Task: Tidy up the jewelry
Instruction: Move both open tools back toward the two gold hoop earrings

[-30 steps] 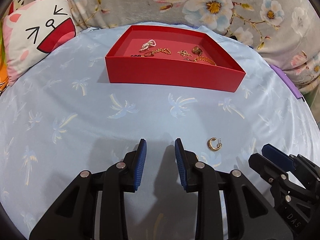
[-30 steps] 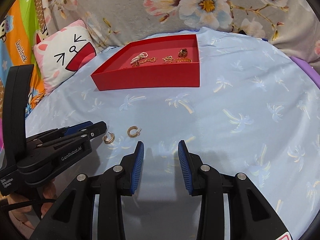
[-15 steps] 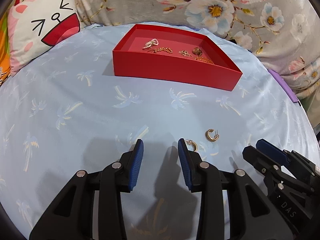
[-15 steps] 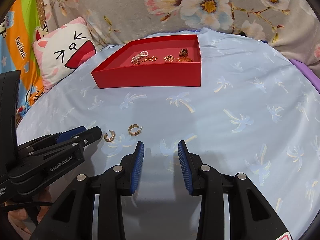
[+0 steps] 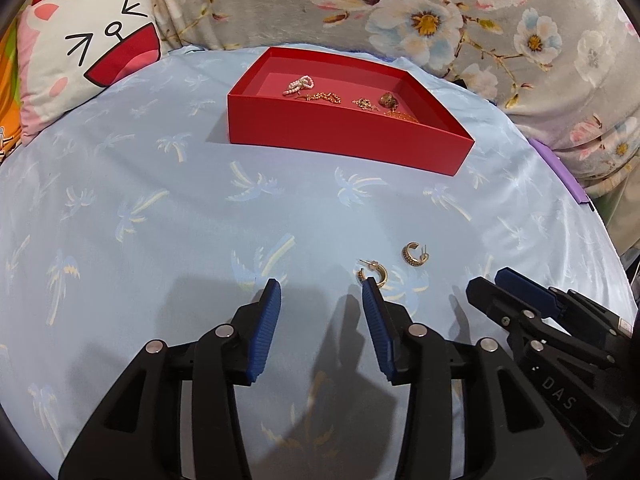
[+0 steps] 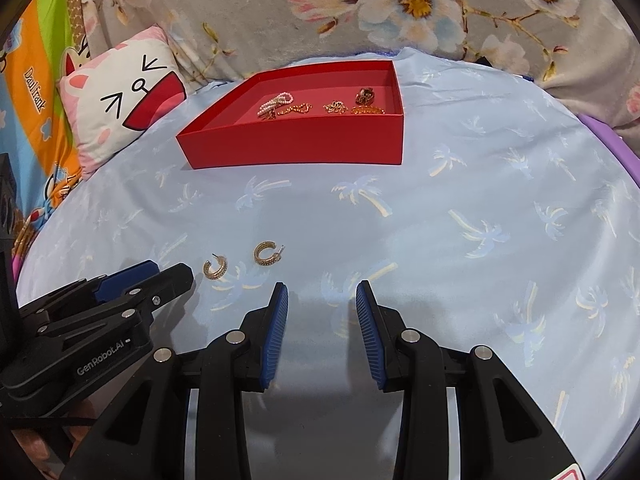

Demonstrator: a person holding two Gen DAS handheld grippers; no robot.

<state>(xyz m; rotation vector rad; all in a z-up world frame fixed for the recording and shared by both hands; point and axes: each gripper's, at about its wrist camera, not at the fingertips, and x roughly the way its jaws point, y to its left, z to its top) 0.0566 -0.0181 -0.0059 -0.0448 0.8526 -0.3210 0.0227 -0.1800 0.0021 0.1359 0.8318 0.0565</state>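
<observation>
Near the shallow red cardboard tray (image 5: 344, 136), two gold hoop earrings (image 5: 374, 276) lie on blue palm-print cloth (image 5: 160, 208); left tongs (image 5: 320, 292) are opening, empty, and right tongs (image 6: 322, 292) stand spread, empty.

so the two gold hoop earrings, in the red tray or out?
Out. Both hoop earrings lie on the blue cloth, near side of the red tray.

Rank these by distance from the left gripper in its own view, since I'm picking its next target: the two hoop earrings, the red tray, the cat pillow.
1. Hoop earring, at the left gripper's right fingertip.
2. Second hoop earring, further right.
3. Red tray, ahead at centre.
4. Cat pillow, far left.
</observation>
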